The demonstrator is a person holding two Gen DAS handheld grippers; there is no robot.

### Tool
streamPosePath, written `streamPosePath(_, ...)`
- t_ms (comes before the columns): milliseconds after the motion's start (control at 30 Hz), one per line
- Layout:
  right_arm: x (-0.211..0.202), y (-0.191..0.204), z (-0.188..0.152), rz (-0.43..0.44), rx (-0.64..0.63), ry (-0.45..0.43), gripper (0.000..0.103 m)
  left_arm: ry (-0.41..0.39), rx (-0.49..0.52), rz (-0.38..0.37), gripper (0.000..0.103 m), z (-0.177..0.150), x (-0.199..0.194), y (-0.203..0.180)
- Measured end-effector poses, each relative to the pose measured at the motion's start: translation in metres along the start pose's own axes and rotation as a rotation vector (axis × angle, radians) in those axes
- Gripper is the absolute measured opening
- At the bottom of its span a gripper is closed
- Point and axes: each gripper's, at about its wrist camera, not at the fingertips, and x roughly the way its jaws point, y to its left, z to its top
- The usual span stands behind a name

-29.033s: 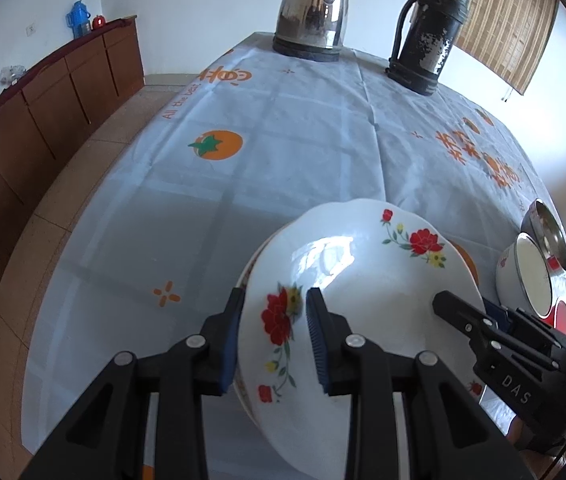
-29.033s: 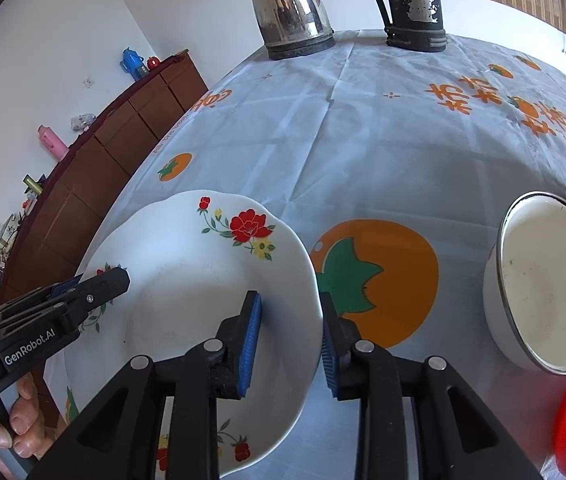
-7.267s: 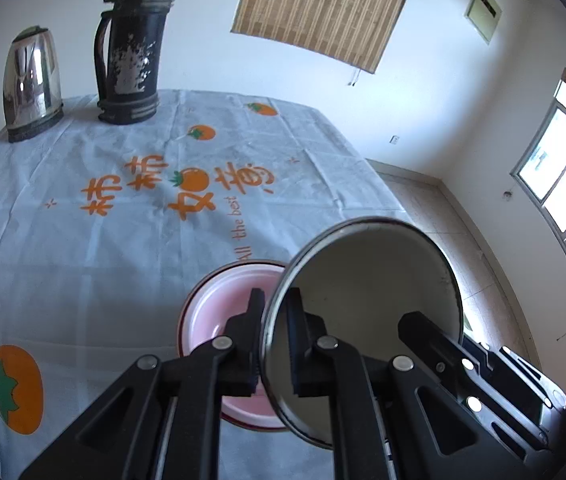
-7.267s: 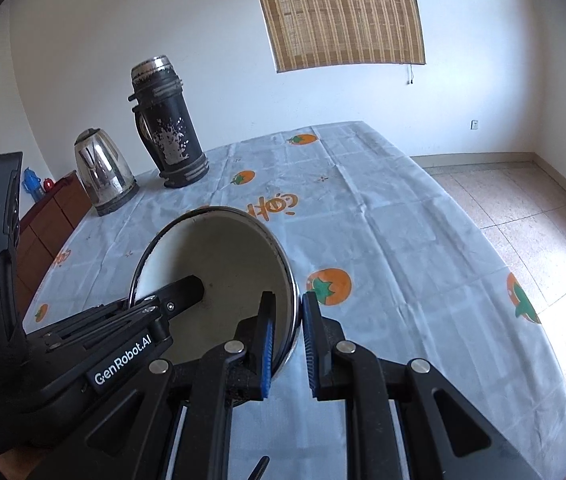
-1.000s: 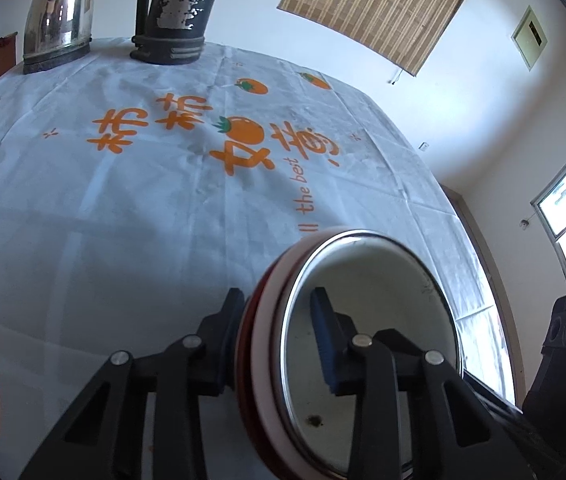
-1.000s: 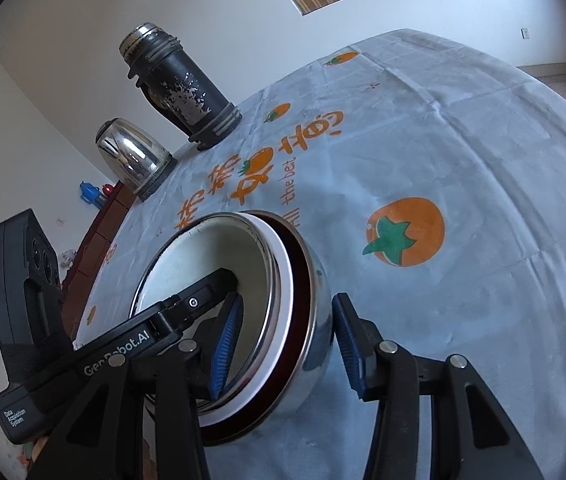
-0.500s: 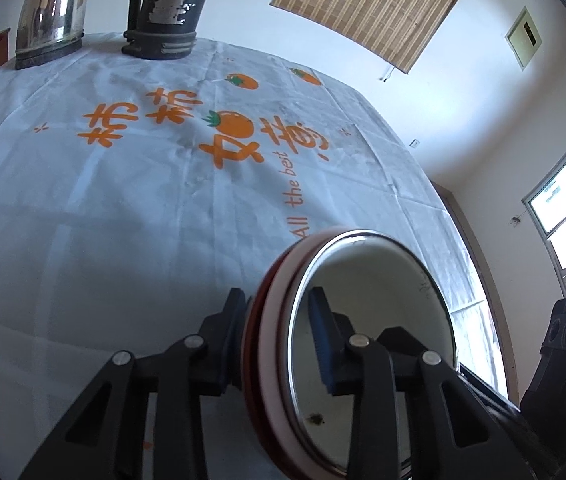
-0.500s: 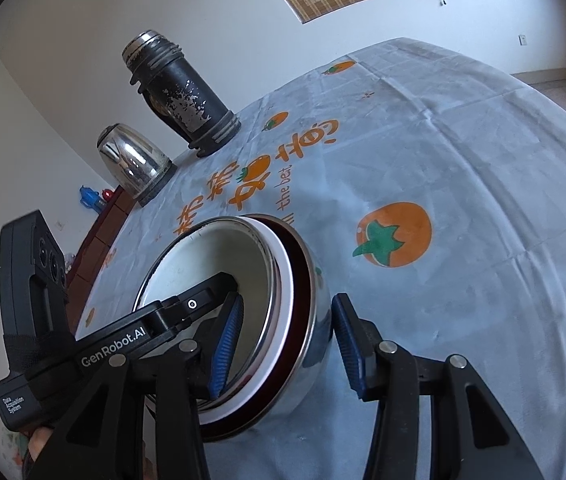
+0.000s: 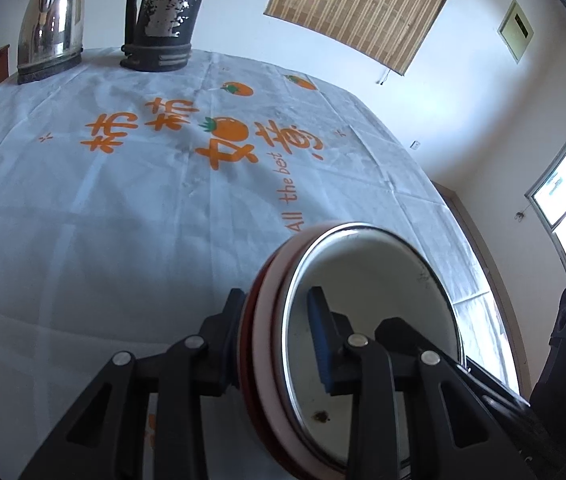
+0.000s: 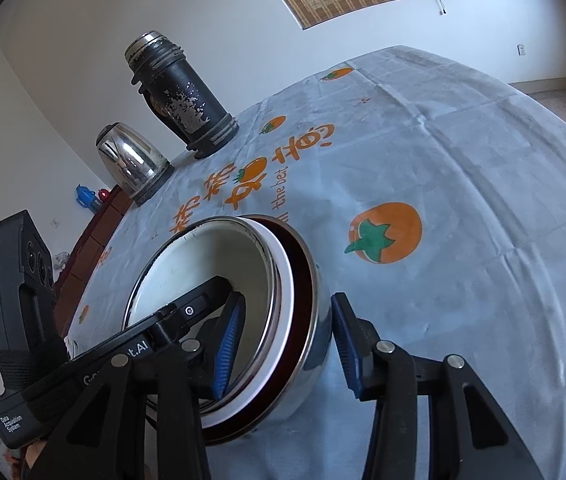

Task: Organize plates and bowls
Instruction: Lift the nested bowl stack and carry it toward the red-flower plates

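A nested stack of bowls [image 9: 367, 320] sits near the table's front: a white enamel bowl [image 10: 207, 276] with a steel rim inside a pink bowl [image 9: 269, 320] with a red outside, inside a steel bowl [image 10: 315, 344]. My left gripper [image 9: 279, 332] straddles the stack's near rim, one finger inside the white bowl, one outside against the red wall. My right gripper [image 10: 287, 344] straddles the opposite rim with its jaws wide and a clear gap to the steel wall. The left gripper's body [image 10: 23, 320] shows at left in the right wrist view.
A black thermos [image 10: 181, 92] and a steel kettle [image 10: 131, 164] stand at the table's far end. The tablecloth [image 9: 123, 208] is pale blue with orange fruit prints. A dark wooden sideboard [image 10: 95, 236] runs along the wall past the table's left edge.
In the last second the stack has stayed on the table. My right gripper's jaws have widened a little around its rim. Both grippers have shifted only slightly.
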Motion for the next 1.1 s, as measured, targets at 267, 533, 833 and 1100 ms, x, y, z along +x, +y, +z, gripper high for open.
streamPosePath(267, -0.001, -0.002, -0.002, 0.007, 0.025, -0.001, 0.047, -0.004, 0.000, -0.008, 0.031, -0.001, 0.000, -0.001)
streamPosePath(533, -0.007, 0.001, -0.008, -0.039, 0.003, -0.021, 0.042, -0.012, 0.015, 0.001, 0.031, -0.006, -0.006, -0.007)
streamPosePath(833, -0.017, -0.001, -0.015, -0.062, 0.023, -0.036, 0.042, 0.008, 0.019, -0.024, 0.031, -0.014, -0.009, -0.010)
streamPosePath(1100, -0.029, -0.002, -0.029, -0.066, 0.050, -0.035, 0.042, 0.014, 0.044, -0.024, 0.030, -0.029, -0.021, -0.015)
